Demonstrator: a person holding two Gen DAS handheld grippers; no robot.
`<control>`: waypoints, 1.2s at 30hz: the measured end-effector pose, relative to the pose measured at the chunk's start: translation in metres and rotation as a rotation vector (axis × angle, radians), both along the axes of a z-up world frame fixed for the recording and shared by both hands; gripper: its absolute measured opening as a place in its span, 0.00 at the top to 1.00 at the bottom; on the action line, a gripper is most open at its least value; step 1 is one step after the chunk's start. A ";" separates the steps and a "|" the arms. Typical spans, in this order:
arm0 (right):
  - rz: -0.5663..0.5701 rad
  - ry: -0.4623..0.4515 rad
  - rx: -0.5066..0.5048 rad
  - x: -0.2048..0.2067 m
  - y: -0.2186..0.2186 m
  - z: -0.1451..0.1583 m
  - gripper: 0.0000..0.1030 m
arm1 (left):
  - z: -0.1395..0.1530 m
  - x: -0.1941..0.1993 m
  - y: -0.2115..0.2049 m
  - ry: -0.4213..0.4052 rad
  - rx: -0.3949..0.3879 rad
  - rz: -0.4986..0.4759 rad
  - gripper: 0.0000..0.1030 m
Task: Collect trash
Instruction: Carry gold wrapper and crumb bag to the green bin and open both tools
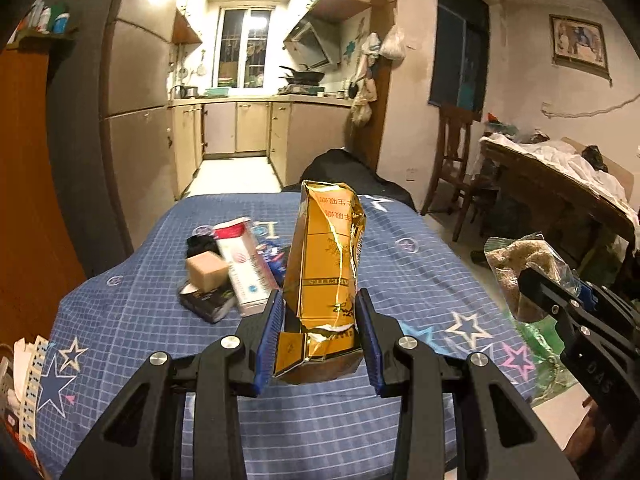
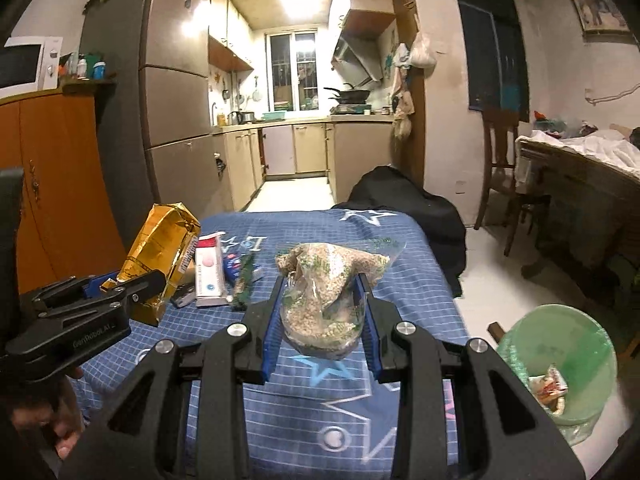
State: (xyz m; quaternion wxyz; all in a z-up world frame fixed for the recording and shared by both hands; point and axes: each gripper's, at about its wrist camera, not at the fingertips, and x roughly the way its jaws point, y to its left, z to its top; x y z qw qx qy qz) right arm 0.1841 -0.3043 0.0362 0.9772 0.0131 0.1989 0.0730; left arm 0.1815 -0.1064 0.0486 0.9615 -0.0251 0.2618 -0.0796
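Note:
My left gripper (image 1: 320,300) is shut on a crumpled gold carton (image 1: 326,256) and holds it upright above the blue star-patterned table (image 1: 420,264). It also shows in the right wrist view (image 2: 160,256). My right gripper (image 2: 320,284) is shut on a clear plastic bag of grain (image 2: 326,292), lifted above the table; the bag also shows in the left wrist view (image 1: 520,268). A green-lined trash bin (image 2: 560,360) with some wrappers inside stands on the floor at the right.
More trash lies on the table: a red-and-white box (image 1: 244,268), a tan cube (image 1: 206,270), a dark box (image 1: 206,300), a green wrapper (image 2: 244,280). A black bag (image 2: 404,200) sits at the table's far end. A wooden chair (image 2: 504,168) and cluttered desk (image 2: 580,176) stand at the right.

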 end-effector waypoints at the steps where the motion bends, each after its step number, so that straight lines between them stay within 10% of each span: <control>1: -0.008 0.001 -0.002 -0.001 -0.003 0.001 0.69 | 0.002 0.000 -0.005 -0.002 0.000 -0.008 0.63; 36: -0.372 0.154 -0.015 -0.005 -0.260 -0.002 0.69 | -0.019 0.048 -0.339 0.137 0.039 -0.485 0.63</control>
